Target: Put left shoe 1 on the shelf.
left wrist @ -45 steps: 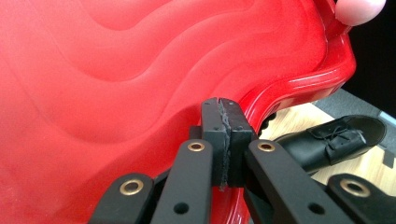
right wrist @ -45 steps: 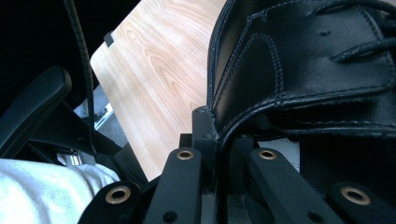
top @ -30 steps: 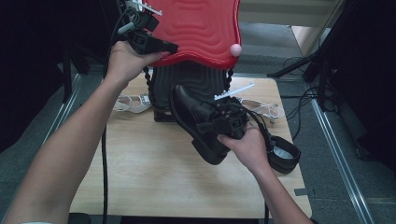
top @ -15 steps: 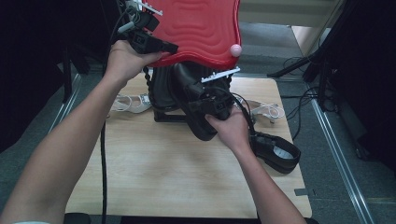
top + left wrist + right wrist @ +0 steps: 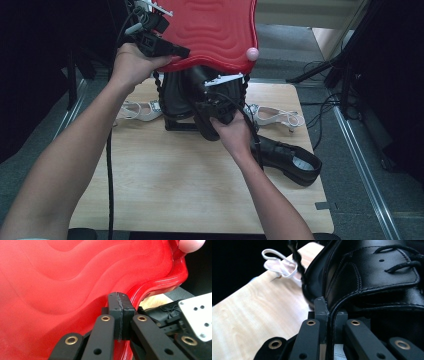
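Our right hand-held gripper (image 5: 329,322) pinching the black shoe's edge (image 5: 372,277), our left hand-held gripper (image 5: 120,315) pinching the red lid's rim (image 5: 75,277), high view adds a second black shoe (image 5: 292,162) on the table (image 5: 165,185).

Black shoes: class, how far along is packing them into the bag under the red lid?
Done: the left gripper holds the red lid lifted.
In hand: the right gripper grips the first black shoe by its rim at the black bag opening.
Left: the second black shoe lies on the table; probably closing the lid too.
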Available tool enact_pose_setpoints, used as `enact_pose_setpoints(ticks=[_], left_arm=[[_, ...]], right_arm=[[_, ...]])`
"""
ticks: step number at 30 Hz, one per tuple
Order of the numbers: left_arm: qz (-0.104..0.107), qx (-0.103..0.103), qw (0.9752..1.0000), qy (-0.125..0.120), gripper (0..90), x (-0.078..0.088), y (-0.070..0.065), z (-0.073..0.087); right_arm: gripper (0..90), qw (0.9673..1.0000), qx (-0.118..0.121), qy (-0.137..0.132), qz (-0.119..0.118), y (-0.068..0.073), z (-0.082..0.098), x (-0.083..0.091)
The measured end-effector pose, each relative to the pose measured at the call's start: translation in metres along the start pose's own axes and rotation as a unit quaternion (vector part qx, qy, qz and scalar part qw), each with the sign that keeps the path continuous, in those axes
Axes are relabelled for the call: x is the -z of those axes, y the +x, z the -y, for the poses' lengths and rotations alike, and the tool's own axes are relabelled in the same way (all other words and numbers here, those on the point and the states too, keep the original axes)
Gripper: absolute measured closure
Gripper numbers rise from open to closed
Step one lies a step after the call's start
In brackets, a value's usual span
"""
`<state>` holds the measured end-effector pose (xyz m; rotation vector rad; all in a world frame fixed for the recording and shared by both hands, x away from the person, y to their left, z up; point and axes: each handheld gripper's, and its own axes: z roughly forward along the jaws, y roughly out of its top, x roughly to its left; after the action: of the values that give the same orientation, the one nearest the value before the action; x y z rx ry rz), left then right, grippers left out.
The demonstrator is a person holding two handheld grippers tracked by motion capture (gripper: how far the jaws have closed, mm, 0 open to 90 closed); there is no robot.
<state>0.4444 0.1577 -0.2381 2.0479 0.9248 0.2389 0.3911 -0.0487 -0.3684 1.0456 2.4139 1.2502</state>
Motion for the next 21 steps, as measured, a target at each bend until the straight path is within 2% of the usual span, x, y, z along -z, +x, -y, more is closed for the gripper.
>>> enact_pose_setpoints(ticks=[11,15,17,21], left_arm=[[0.0,-0.003,1.0,0.001,90.0,0.001,-0.001,0.001],[0.0,-0.003,1.0,0.002,90.0,0.001,0.0,0.001],[0.001,-0.003,1.0,0.001,90.0,0.001,0.0,0.001],[0.001,-0.003,1.0,0.001,90.0,0.001,0.001,0.001]], right_arm=[[87.3,0.9982,0.012,-0.035,0.047,0.003,-0.006,-0.022],[87.2,0.9977,0.009,-0.045,0.05,0.006,-0.007,-0.029],[87.1,0.9969,0.02,-0.049,0.058,0.009,-0.007,-0.033],[85.9,0.9959,0.02,-0.055,0.069,0.011,-0.01,-0.037]])
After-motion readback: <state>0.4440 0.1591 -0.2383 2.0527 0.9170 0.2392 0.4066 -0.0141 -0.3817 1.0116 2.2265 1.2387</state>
